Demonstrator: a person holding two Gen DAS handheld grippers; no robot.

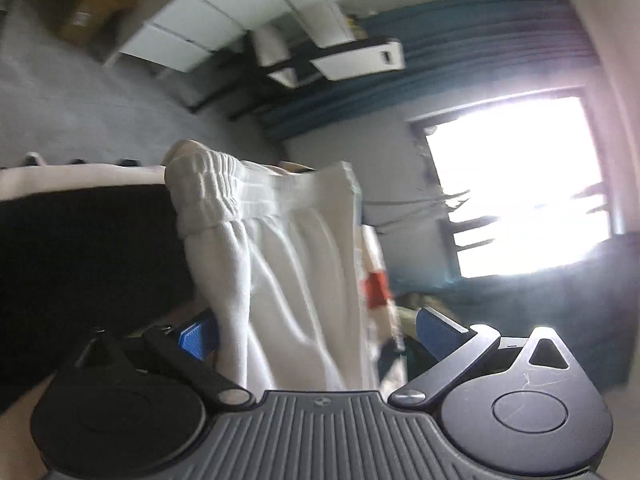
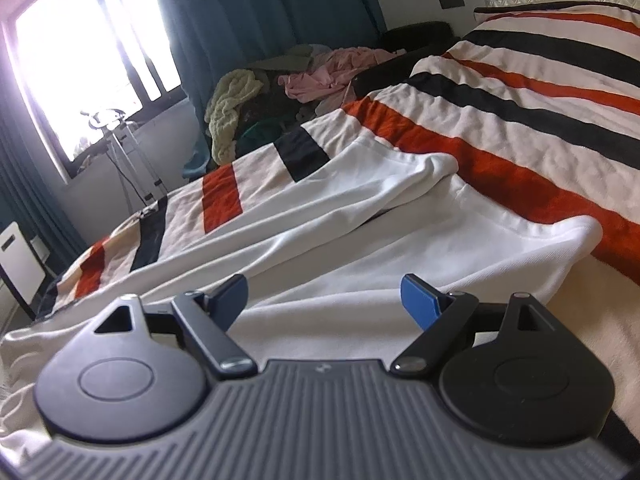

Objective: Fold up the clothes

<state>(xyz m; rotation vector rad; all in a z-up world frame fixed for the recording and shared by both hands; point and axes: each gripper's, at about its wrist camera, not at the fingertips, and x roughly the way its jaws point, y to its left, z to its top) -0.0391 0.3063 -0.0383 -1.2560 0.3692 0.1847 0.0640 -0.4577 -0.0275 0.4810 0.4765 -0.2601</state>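
Striped bedspread carries white trousers; both grippers' fingers, left and right, spread wide, gripping nothing.

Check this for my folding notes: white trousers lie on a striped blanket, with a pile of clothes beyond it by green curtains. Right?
The curtains are blue, not green, as the right wrist view shows. The white trousers do lie on the striped blanket, with the pile of clothes beyond.

In the left wrist view the white elasticated-waist cotton trousers are motion-blurred, and their lower end disappears behind the gripper body at the bottom of the frame. The glaring window at right is blown out, nothing legible through it. In the right wrist view the heaped pile of mixed clothes at upper centre is too tangled to separate into garments.
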